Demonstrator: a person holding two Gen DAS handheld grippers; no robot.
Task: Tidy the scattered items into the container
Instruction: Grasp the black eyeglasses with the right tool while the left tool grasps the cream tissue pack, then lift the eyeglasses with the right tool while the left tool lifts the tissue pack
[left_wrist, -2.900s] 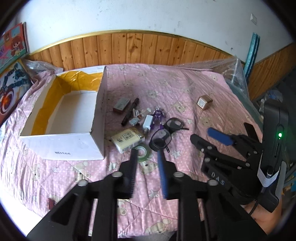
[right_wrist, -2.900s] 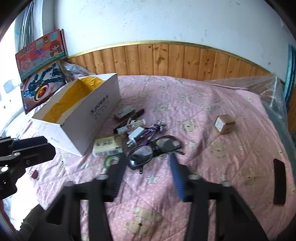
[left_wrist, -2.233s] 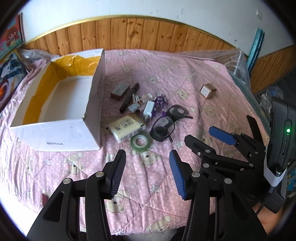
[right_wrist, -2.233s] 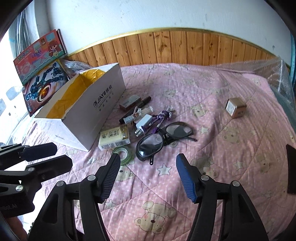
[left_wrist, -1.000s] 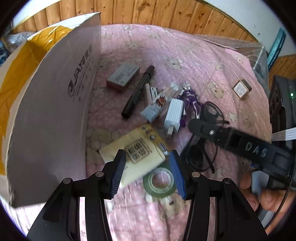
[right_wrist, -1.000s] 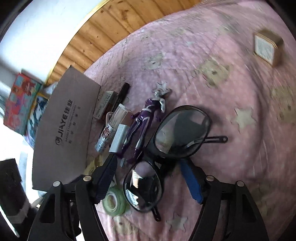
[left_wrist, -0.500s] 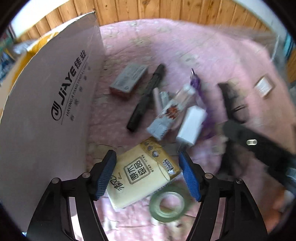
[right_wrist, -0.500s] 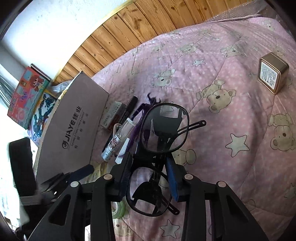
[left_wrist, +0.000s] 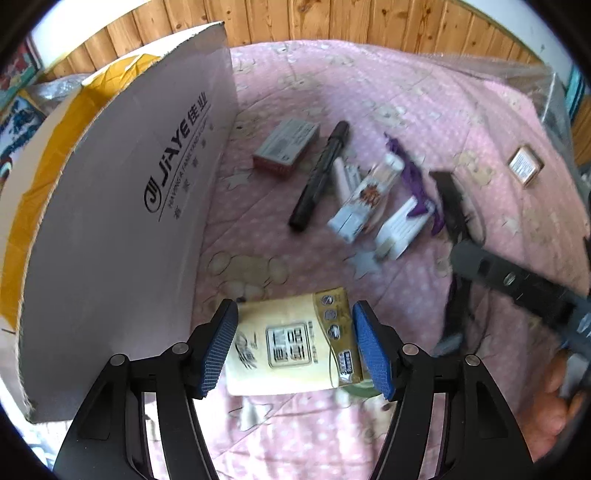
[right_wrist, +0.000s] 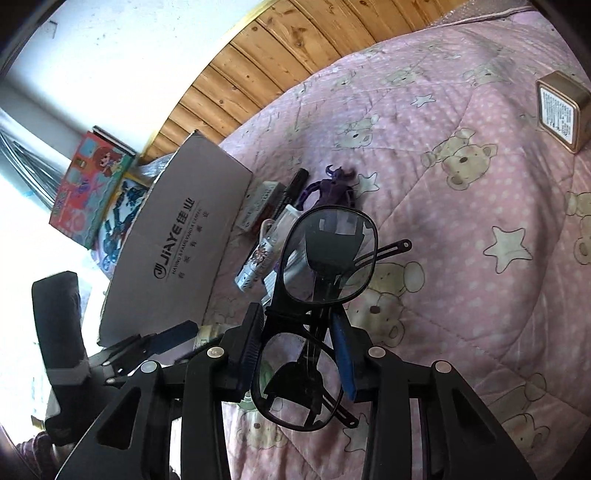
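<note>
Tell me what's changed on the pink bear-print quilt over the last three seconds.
Both grippers came down from hovering over the pile. The right gripper closed on the black-framed glasses and lifted them off the quilt. The left gripper opened wide around the cream tissue pack, its jaws now closing. The white cardboard box, black marker and small gold box haven't moved.

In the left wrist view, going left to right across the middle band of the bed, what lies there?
White cardboard box → small red-edged carton → black marker pen → white printed tube → white plug adapter → small gold-rimmed square box.
</note>
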